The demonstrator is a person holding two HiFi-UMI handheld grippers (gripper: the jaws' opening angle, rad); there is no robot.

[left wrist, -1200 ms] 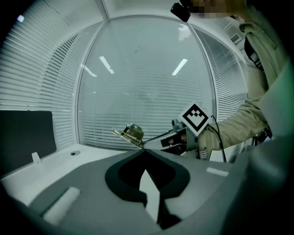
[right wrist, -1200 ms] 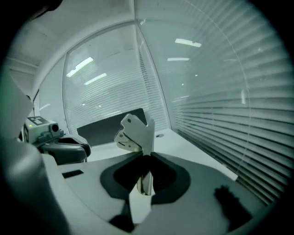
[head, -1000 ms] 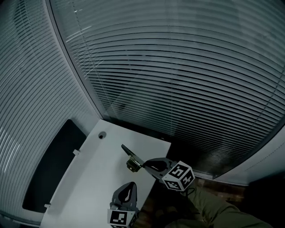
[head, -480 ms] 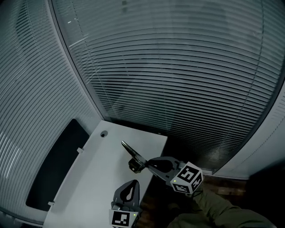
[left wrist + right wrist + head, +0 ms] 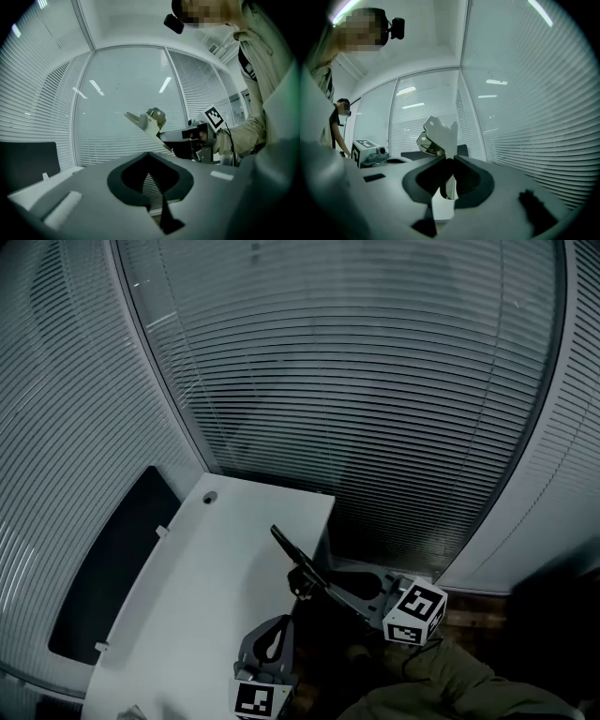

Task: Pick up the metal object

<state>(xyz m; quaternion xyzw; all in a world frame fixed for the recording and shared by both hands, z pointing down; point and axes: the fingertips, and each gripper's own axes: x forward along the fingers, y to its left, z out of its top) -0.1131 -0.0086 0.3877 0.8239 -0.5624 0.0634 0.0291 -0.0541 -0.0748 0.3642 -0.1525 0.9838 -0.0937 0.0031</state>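
Observation:
The metal object (image 5: 292,554), a flat hinge-like bracket with a brassy lump on it, hangs in the air over the right edge of the white table (image 5: 211,582). My right gripper (image 5: 315,581) is shut on its lower end, and the bracket sticks up and away from the jaws. In the right gripper view the plate (image 5: 440,136) rises out of the shut right gripper (image 5: 449,164). The left gripper view shows the bracket (image 5: 147,121) raised ahead. My left gripper (image 5: 280,624) rests near the table's front edge, shut with nothing in it, tips together (image 5: 149,154).
Closed venetian blinds (image 5: 375,381) on glass walls curve round the table's far side and left. A black panel (image 5: 108,573) stands along the table's left edge. A round cable hole (image 5: 210,497) sits at the far corner. A person's trouser leg (image 5: 441,690) is at lower right.
The right gripper has carried the metal object to the right, from over the table's middle to its right edge. The left gripper has stayed where it was.

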